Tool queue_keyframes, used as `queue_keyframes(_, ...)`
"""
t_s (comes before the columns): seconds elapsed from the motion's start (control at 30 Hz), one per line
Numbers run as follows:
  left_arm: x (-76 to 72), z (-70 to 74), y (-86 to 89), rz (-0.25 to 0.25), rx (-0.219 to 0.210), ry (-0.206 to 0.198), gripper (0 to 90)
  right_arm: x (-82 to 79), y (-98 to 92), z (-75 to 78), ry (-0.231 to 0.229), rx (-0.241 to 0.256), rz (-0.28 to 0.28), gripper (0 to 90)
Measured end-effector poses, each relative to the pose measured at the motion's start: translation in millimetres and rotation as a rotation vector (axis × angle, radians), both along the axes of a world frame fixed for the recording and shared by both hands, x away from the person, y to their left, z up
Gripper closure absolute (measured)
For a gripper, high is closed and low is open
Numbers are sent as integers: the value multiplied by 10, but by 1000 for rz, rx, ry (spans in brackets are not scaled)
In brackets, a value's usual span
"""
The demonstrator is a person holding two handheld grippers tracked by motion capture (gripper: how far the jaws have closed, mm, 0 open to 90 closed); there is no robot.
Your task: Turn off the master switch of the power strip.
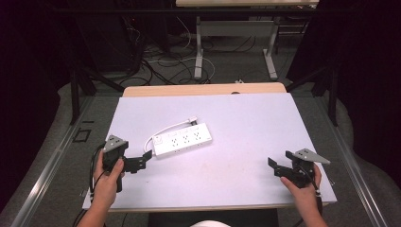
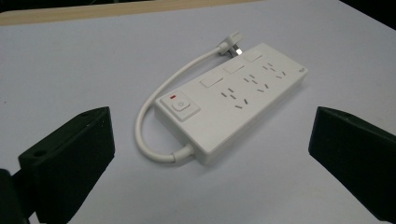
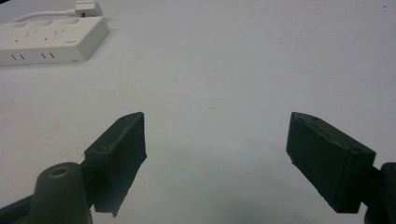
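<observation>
Our left tool is spread wide with nothing between its jaws, and the white power strip lies flat on the table just ahead of it, switch end nearest, its short cord looping back to the plug at the far end. Our right tool also gapes empty, the strip well apart, far ahead to its left.
</observation>
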State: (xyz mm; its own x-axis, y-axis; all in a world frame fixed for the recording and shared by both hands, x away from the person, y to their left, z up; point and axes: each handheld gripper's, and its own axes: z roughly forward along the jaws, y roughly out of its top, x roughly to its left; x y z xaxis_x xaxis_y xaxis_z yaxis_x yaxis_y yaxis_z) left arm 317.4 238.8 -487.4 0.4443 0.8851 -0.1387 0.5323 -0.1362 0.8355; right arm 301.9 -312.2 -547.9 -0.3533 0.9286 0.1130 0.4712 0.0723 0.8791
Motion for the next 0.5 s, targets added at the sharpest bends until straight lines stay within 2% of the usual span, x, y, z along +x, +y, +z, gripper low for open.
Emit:
queue_keyframes(0.17, -31, -148, 136, 47, -6, 5, 3, 0, 0, -1, 1, -3, 1, 191)
queue_keyframes(0.3, -50, -256, 216, 64, -20, 28, 3, -1, -3, 0, 1, -3, 0, 191)
queue_keyframes(0.5, -72, -371, 312, 84, -26, 33, 3, 1, -2, -1, 0, -1, 0, 191)
